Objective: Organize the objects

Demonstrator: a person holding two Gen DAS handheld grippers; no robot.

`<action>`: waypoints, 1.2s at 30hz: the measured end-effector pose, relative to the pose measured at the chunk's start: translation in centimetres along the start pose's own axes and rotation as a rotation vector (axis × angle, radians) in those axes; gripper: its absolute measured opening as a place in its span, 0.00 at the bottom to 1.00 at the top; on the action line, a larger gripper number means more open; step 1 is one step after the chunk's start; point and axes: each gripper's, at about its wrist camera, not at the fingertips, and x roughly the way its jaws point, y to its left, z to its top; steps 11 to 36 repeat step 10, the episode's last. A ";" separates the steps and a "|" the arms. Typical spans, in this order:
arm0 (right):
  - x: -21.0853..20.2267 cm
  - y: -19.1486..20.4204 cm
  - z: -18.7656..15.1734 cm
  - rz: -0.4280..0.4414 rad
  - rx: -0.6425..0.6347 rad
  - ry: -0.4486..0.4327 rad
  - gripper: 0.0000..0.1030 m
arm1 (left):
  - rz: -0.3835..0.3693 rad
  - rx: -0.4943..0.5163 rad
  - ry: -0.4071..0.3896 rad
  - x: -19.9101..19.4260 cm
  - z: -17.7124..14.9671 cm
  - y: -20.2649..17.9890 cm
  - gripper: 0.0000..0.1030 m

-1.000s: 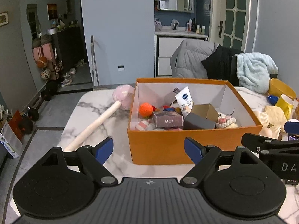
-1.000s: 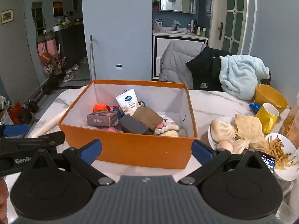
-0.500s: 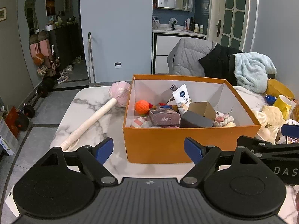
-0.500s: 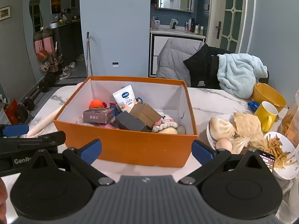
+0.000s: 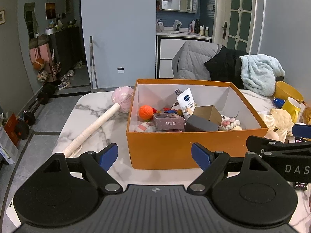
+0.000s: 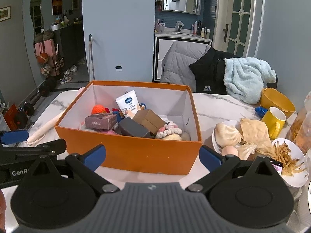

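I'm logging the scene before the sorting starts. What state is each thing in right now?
Left gripper: open, empty.
Right gripper: open, empty.
Orange cardboard box: lidless, cluttered with items.
White lotion tube: propped upright, cap down.
Yellow ceramic mug: upright; contents not visible.
Pink-headed massage hammer: lying flat beside the box.
Glass-panelled door: shut.

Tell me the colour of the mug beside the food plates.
Yellow mug, clearest in the right wrist view.

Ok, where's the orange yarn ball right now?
In both wrist views the orange yarn ball lies inside the orange box, back-left area, just behind the mauve carton.
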 end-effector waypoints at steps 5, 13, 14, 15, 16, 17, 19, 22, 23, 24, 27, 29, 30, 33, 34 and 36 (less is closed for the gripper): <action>0.0 0.0 0.0 -0.001 0.000 -0.002 0.99 | -0.003 -0.001 -0.002 0.0 0.0 -0.1 0.95; -0.1 -0.1 0.0 -0.002 0.001 -0.001 0.99 | -0.006 -0.001 -0.003 0.0 0.0 -0.1 0.95; -0.1 -0.1 0.0 -0.002 0.001 -0.001 0.99 | -0.006 -0.001 -0.003 0.0 0.0 -0.1 0.95; -0.1 -0.1 0.0 -0.002 0.001 -0.001 0.99 | -0.006 -0.001 -0.003 0.0 0.0 -0.1 0.95; -0.1 -0.1 0.0 -0.002 0.001 -0.001 0.99 | -0.006 -0.001 -0.003 0.0 0.0 -0.1 0.95; -0.1 -0.1 0.0 -0.002 0.001 -0.001 0.99 | -0.006 -0.001 -0.003 0.0 0.0 -0.1 0.95; -0.1 -0.1 0.0 -0.002 0.001 -0.001 0.99 | -0.006 -0.001 -0.003 0.0 0.0 -0.1 0.95; -0.1 -0.1 0.0 -0.002 0.001 -0.001 0.99 | -0.006 -0.001 -0.003 0.0 0.0 -0.1 0.95; -0.1 -0.1 0.0 -0.002 0.001 -0.001 0.99 | -0.006 -0.001 -0.003 0.0 0.0 -0.1 0.95; -0.1 -0.1 0.0 -0.002 0.001 -0.001 0.99 | -0.006 -0.001 -0.003 0.0 0.0 -0.1 0.95; -0.1 -0.1 0.0 -0.002 0.001 -0.001 0.99 | -0.006 -0.001 -0.003 0.0 0.0 -0.1 0.95; -0.1 -0.1 0.0 -0.002 0.001 -0.001 0.99 | -0.006 -0.001 -0.003 0.0 0.0 -0.1 0.95; -0.1 -0.1 0.0 -0.002 0.001 -0.001 0.99 | -0.006 -0.001 -0.003 0.0 0.0 -0.1 0.95; -0.1 -0.1 0.0 -0.002 0.001 -0.001 0.99 | -0.006 -0.001 -0.003 0.0 0.0 -0.1 0.95; -0.1 -0.1 0.0 -0.002 0.001 -0.001 0.99 | -0.006 -0.001 -0.003 0.0 0.0 -0.1 0.95; -0.1 -0.1 0.0 -0.002 0.001 -0.001 0.99 | -0.006 -0.001 -0.003 0.0 0.0 -0.1 0.95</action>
